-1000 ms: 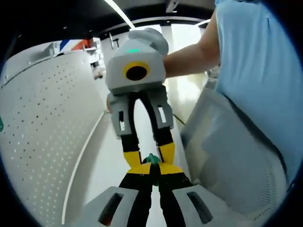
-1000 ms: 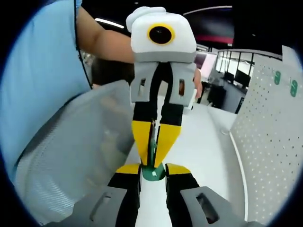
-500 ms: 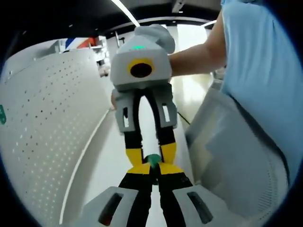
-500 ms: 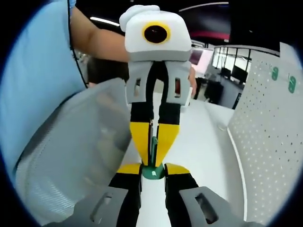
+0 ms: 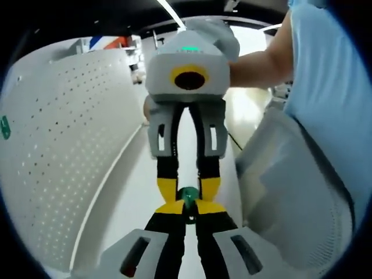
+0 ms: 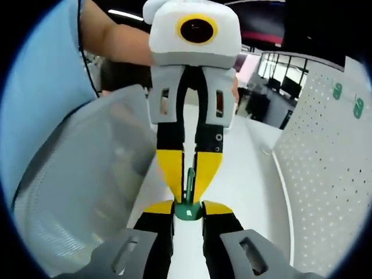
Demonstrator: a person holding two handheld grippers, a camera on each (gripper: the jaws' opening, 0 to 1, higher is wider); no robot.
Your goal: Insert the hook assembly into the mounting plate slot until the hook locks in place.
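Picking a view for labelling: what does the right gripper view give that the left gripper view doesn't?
Right gripper view alone: two green hooks already on the pegboard, an office area with monitors behind, and the green hook's upright stem between the left gripper's yellow fingers.

Left gripper view alone: a single green piece at the pegboard's far edge, and a red-and-blue striped sign.

Both: the two grippers tip to tip, left gripper, right gripper, each shut on the green hook; white tabletop; grey mesh chair back; light-blue sleeve.
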